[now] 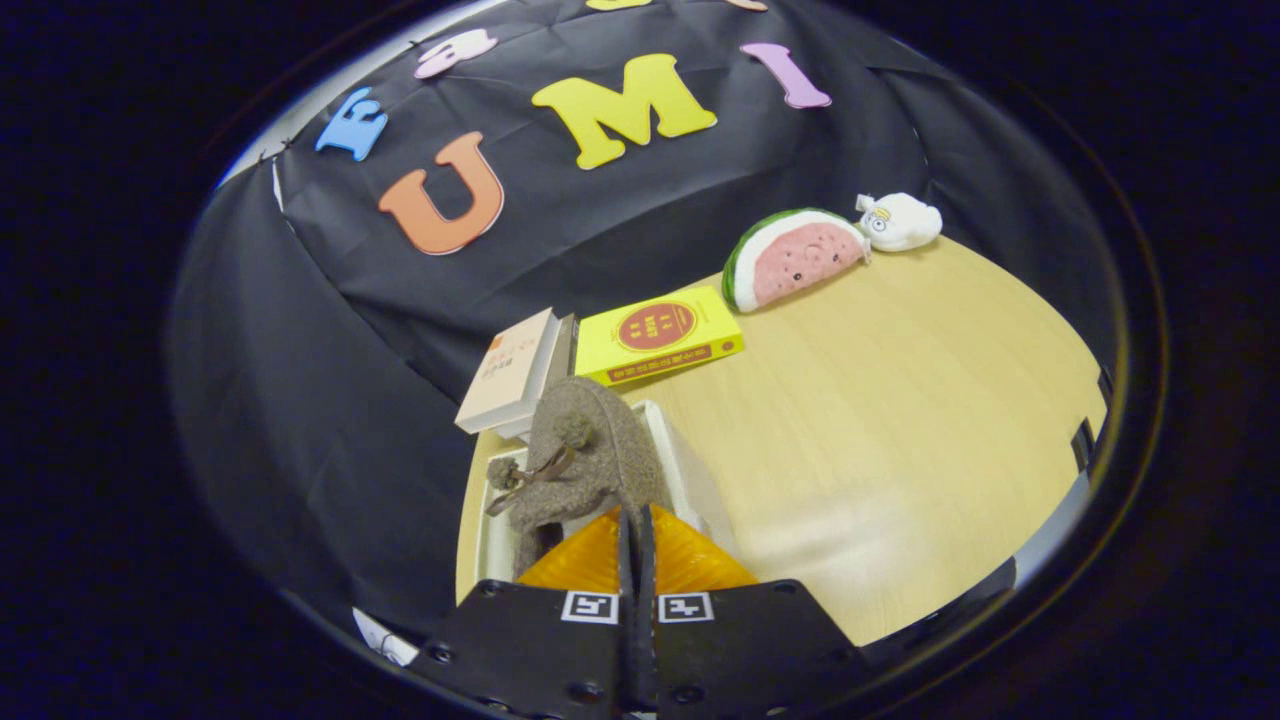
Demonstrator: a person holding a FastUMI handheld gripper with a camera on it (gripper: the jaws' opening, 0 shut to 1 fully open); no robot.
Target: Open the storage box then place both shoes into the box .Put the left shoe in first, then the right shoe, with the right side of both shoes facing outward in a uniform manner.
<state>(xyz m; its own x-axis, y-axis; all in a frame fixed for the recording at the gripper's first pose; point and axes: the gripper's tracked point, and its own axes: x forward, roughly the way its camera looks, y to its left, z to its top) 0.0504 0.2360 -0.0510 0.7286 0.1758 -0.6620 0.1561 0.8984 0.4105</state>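
A brown fuzzy shoe (590,455) with pom-poms and a dark bow hangs just ahead of my orange fingers (680,560). My gripper (636,535) is shut, both fingers pressing on the shoe's near edge. The shoe hangs within the open white storage box (492,520), whose rim shows to the left and right of it. I cannot tell whether the shoe touches the box floor. The shoe and my fingers hide the inside of the box.
The box stands on a light wooden table (900,420) near the black booth wall. Beyond it lie a beige book (510,375) and a yellow book (660,335). Farther back rest a watermelon plush (795,255) and a small white plush (900,220).
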